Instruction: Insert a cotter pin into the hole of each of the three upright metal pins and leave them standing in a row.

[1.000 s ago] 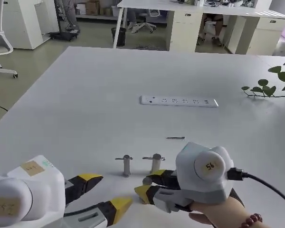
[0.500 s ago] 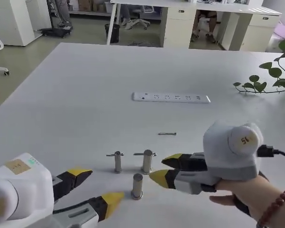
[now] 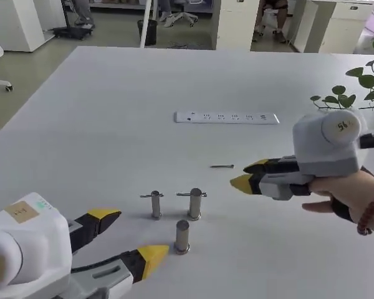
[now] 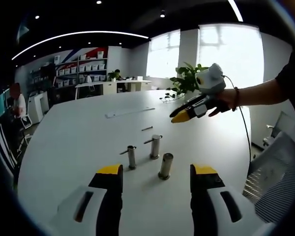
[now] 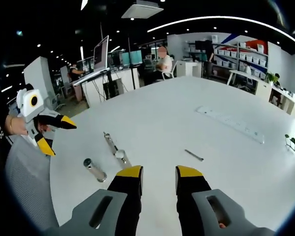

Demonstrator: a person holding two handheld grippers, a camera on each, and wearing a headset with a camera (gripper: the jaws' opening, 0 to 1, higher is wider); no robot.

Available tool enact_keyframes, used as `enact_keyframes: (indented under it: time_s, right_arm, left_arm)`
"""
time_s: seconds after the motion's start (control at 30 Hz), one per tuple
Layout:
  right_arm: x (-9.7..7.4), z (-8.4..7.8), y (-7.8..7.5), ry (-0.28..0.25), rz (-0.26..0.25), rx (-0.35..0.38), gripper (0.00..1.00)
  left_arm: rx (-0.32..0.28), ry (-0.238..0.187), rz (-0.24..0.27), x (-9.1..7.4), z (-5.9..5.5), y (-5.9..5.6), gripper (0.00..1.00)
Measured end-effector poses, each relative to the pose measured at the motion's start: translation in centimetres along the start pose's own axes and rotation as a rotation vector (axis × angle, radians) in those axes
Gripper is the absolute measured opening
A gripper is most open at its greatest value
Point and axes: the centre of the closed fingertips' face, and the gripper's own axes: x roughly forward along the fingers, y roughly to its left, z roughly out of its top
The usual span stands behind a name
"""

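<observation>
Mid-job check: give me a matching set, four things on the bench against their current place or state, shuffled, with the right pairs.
Things:
1. front metal pin
2. loose cotter pin
3. power strip
4. right gripper

States:
A. open, holding nothing
B. lying flat on the table, not inserted
C. upright, no cotter pin through it
D. white, farthest from the person

Pairs: 1-C, 2-B, 3-D, 4-A
</observation>
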Motion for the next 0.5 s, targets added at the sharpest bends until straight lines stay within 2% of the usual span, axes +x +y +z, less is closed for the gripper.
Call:
enact_keyframes:
  time_s: [0.2, 0.33, 0.5]
  right_arm:
    - [1.8, 0.2, -1.6, 0.052, 0.021, -0.039, 0.20]
    - [3.0, 0.5, -2.7, 0.064, 0.024, -0.050, 0.18]
    - [4.4, 0.4, -4.0, 0.091, 0.018, -0.069, 0.18]
  left_arm:
    - [0.012, 0.002, 0.011, 0.2, 0.0, 0.5, 0.54]
    - [0.026, 0.008, 0.013, 0.4, -0.2, 0.8, 0.54]
    - [0.003, 0.004, 0.007, 0.6, -0.5, 1.1, 0.54]
